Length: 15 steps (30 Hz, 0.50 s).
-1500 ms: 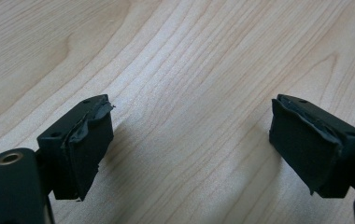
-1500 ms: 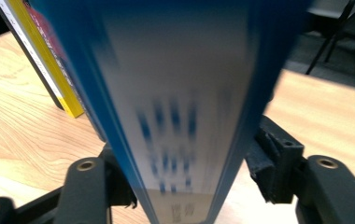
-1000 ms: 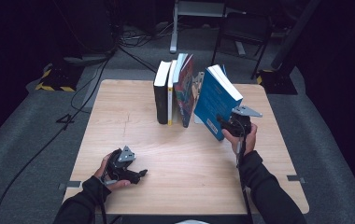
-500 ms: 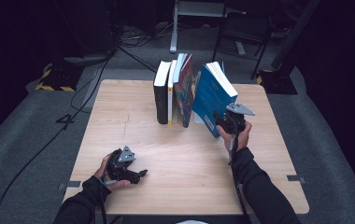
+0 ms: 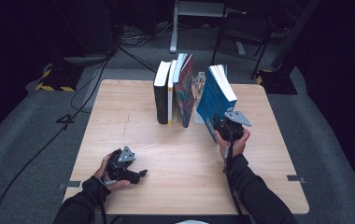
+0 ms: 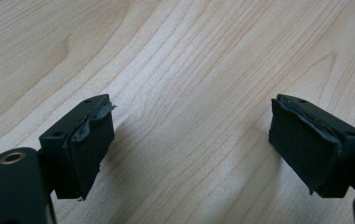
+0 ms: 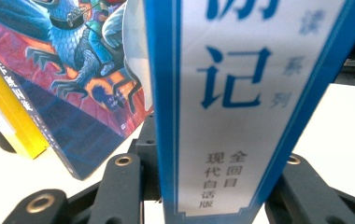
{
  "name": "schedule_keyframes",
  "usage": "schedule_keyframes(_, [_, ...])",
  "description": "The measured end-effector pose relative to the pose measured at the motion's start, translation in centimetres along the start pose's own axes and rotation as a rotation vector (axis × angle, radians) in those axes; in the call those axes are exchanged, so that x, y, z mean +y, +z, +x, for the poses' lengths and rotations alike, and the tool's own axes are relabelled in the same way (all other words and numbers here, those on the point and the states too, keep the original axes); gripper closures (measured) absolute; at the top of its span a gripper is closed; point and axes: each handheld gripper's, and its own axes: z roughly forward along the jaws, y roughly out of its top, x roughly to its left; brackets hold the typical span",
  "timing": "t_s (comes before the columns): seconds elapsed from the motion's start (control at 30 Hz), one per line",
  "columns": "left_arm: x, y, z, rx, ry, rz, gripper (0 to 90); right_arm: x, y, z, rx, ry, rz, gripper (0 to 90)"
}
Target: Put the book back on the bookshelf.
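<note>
Book (image 5: 215, 98), blue, stands tilted right of the book row (image 5: 173, 91), pinched at its spine by the right claw (image 5: 222, 125); right gripper view reads its spine print. Left claw (image 5: 138, 175) lies spread, near-left.

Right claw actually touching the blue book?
Touching. In the right gripper view the blue book's spine stands between the right claw's jaws, clamped on both sides. The high view shows the book tilted in that claw.

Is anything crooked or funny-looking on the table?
Yes. The blue book leans away from the row of books, tilted in the right hand-held gripper that clamps its spine. The colourful book slants too.
</note>
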Motion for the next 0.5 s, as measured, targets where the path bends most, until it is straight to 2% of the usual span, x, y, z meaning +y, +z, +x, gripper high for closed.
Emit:
schedule_keyframes(0.1, [0.0,0.0,0.0,0.000,-0.001,0.000,14.2,-0.1,0.4,0.4,-0.008,0.000,-0.019,61.0])
schedule_keyframes(0.37, [0.0,0.0,0.0,-0.001,0.002,0.001,14.0,0.5,1.8,0.9,-0.001,-0.002,-0.014,60.8])
schedule_keyframes(0.5, [0.0,0.0,0.0,-0.001,0.002,0.001,14.1,0.7,2.1,0.9,0.002,-0.025,-0.009,60.8])
